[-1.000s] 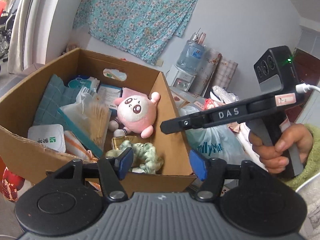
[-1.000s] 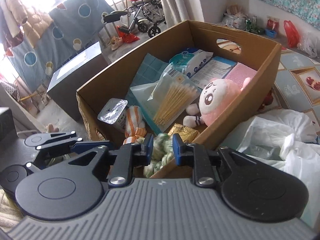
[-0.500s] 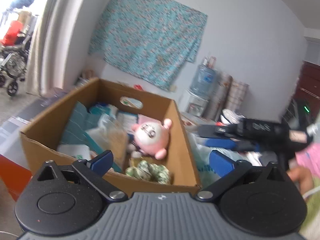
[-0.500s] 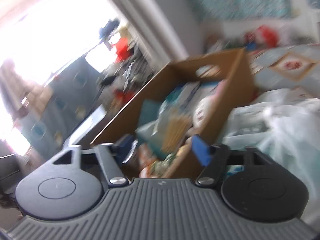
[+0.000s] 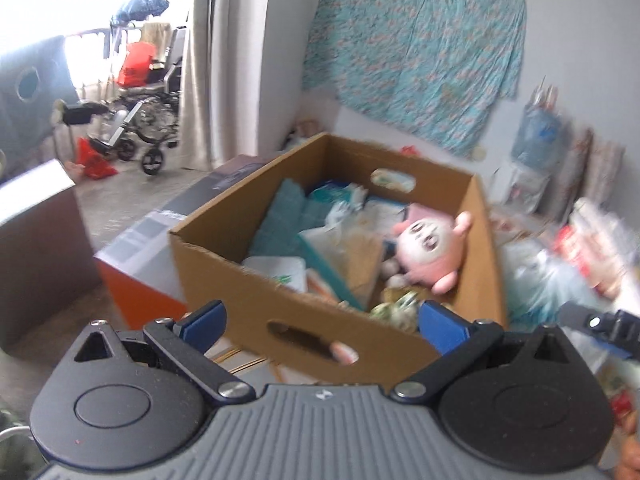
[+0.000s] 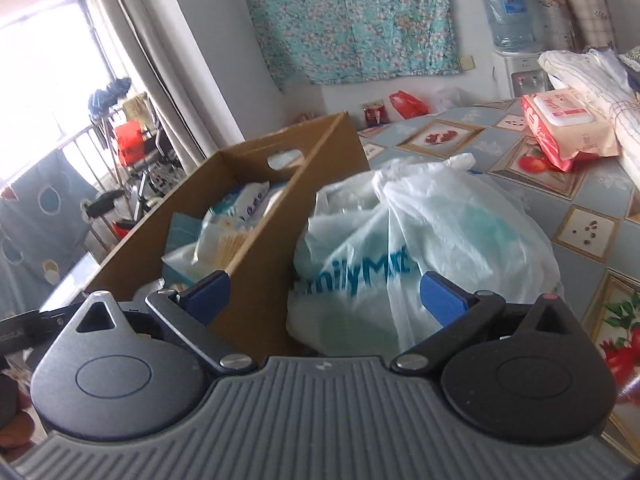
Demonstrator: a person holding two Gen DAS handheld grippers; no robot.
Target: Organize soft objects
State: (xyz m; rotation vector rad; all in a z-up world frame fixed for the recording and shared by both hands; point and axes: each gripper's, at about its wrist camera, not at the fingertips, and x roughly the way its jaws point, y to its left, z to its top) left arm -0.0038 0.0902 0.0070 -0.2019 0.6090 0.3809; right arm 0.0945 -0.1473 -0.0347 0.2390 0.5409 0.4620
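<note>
A cardboard box (image 5: 248, 292) holds a pink plush toy (image 5: 430, 248), a green scrunchie (image 5: 394, 308) in its near corner, packets and a teal cloth (image 5: 280, 216). My left gripper (image 5: 323, 322) hangs open in front of the box's near wall, with nothing between its blue pads (image 5: 204, 320). The jaws of my right gripper (image 6: 325, 294) are opening; they stand wide and empty, pointing at a white plastic bag (image 6: 420, 248) beside the box (image 6: 264, 264). The right gripper's tip (image 5: 600, 324) shows at the left view's right edge.
On the fruit-patterned tablecloth (image 6: 592, 184) behind the bag lie a red wipes pack (image 6: 560, 128) and folded cloth (image 6: 592, 76). A water dispenser (image 6: 508, 16) stands by the wall. An orange and white box (image 5: 140, 264) and a wheelchair (image 5: 148, 120) are left of the cardboard box.
Both grippers have opened wide. The left one drew back and up from the box's corner. The right one swung from over the box to face the white bag.
</note>
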